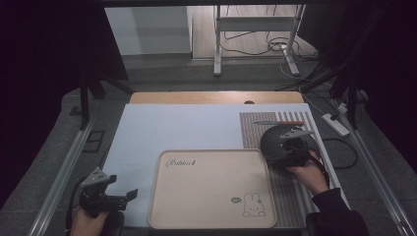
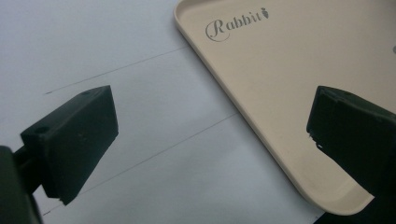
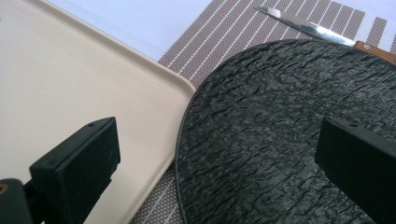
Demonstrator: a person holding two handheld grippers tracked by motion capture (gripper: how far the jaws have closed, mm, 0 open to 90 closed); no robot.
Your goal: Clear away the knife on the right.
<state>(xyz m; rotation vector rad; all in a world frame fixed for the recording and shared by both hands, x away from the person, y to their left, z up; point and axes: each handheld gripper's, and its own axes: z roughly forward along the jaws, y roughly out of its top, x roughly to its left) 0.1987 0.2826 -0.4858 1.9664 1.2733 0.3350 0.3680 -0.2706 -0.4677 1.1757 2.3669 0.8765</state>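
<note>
Hovering over the black plate (image 1: 276, 139), right gripper (image 1: 290, 147), jaws wide apart, one above the plate's rough, bark-like surface (image 3: 280, 140), the other out over the tray's edge, nothing between them. Lying on the striped mat (image 1: 295, 191) at the table's right side, that plate, its rim just beside the tray's right edge; whether touching, cannot tell.

Reading "Rabbit" in script with a tiny carrot after it (image 2: 236, 28) on the beige tray (image 1: 211, 216), upper left corner; a small rabbit drawing (image 1: 254, 204) with a little speech bubble in the lower right corner. Sitting bare, that tray, nothing in it, in the middle of the near table.

Resting beyond the plate on the same mat: a knife (image 1: 278, 123), shiny blade (image 3: 308, 25) pointing left, brownish handle to the right, close behind the plate's far rim.

Waiting low at the near left corner, left gripper (image 1: 120, 196), jaws also well apart and holding nothing, above the pale blue table cover (image 1: 196, 128), just beside the tray's left edge (image 2: 243, 112). Thin dark lines crossing that cover under the jaws.

Farther off: a strip of wooden tabletop (image 1: 216, 97), a metal stand (image 1: 255, 29) with cables on the floor, a power strip (image 1: 336, 124) at the right.
</note>
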